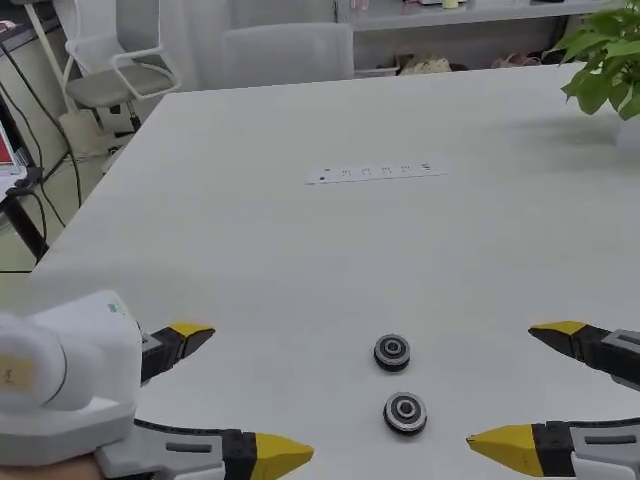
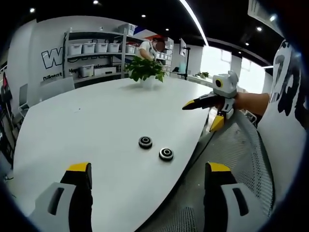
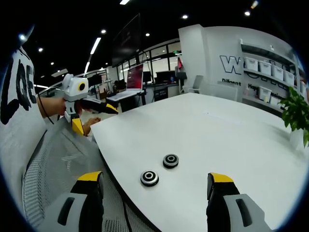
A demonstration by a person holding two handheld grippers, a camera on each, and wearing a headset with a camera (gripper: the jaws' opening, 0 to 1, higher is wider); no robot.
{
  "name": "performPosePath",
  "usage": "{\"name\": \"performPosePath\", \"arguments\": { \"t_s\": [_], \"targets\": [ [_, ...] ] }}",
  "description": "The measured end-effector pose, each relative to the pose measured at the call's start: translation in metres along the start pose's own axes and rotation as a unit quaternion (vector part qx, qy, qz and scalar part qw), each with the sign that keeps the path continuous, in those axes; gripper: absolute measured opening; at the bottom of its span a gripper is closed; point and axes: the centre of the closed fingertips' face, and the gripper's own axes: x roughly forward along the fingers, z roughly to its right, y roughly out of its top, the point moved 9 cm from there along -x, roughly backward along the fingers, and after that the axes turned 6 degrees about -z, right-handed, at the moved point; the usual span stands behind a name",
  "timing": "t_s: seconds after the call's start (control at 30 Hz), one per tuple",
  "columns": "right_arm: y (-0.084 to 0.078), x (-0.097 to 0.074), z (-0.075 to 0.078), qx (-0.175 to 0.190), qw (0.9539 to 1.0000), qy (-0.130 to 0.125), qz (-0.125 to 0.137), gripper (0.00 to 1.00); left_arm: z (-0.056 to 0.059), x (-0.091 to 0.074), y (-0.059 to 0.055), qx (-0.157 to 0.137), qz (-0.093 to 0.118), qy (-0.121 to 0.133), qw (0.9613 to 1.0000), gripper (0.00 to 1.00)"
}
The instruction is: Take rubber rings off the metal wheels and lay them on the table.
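Gripping state, left: the left gripper [image 1: 250, 392] has its yellow-tipped jaws spread wide and grasps nothing; it is at the lower left of the head view.
Gripping state, right: the right gripper [image 1: 505, 385] is also released, jaws wide apart and empty, at the lower right of the head view.
Wheels: the far wheel [image 1: 392, 352] and the near wheel [image 1: 405, 412] lie flat on the table between the two grippers, near each other but apart, at the lower centre of the head view. No jaw touches them.
Rubber rings: a dark band goes around each wheel; the pictures are too small to tell more about the rubber rings.
Left gripper view: both wheels [image 2: 145, 142] [image 2: 166, 154] are above the gap between the jaws, and the right gripper [image 2: 199, 117] hangs at the right beyond the table edge, over a grey mesh seat [image 2: 231, 159].
Right gripper view: the wheels [image 3: 170, 161] [image 3: 149, 178] lie close to the table edge, and the left gripper [image 3: 96, 120] is at the upper left.
Table: the table [image 1: 300, 230] is large, white and matte, with a socket strip [image 1: 375, 172] set in it at mid frame.
Plant: a green plant [image 1: 605, 60] stands at the upper right corner of the head view.
Room: white chairs [image 1: 120, 65] stand behind the table. The left gripper view adds shelves with white bins [image 2: 91, 48] and a person [image 2: 147, 48] behind the plant. The right gripper view adds a laptop [image 3: 135, 77] with a red screen.
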Motion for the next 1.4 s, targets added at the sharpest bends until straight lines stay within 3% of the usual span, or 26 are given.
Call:
{"name": "performPosePath", "arguments": {
  "t_s": [0.17, 0.4, 1.4],
  "targets": [
    [0.000, 0.000, 0.002, 0.002, 1.0000, -0.001, 0.002, 0.88, -0.008, 0.000, 0.008, -0.015, 0.014, 0.002, 0.9998, 0.95],
    [0.001, 0.000, 0.007, 0.005, 1.0000, -0.004, 0.005, 0.88, -0.011, 0.006, 0.015, 0.009, 0.006, 0.006, 0.9999, 0.94],
    [-0.008, 0.015, 0.030, 0.001, 0.9999, -0.012, 0.003, 0.84, -0.025, 0.047, 0.024, 0.053, -0.013, -0.017, 0.9984, 0.90]
  ]
}}
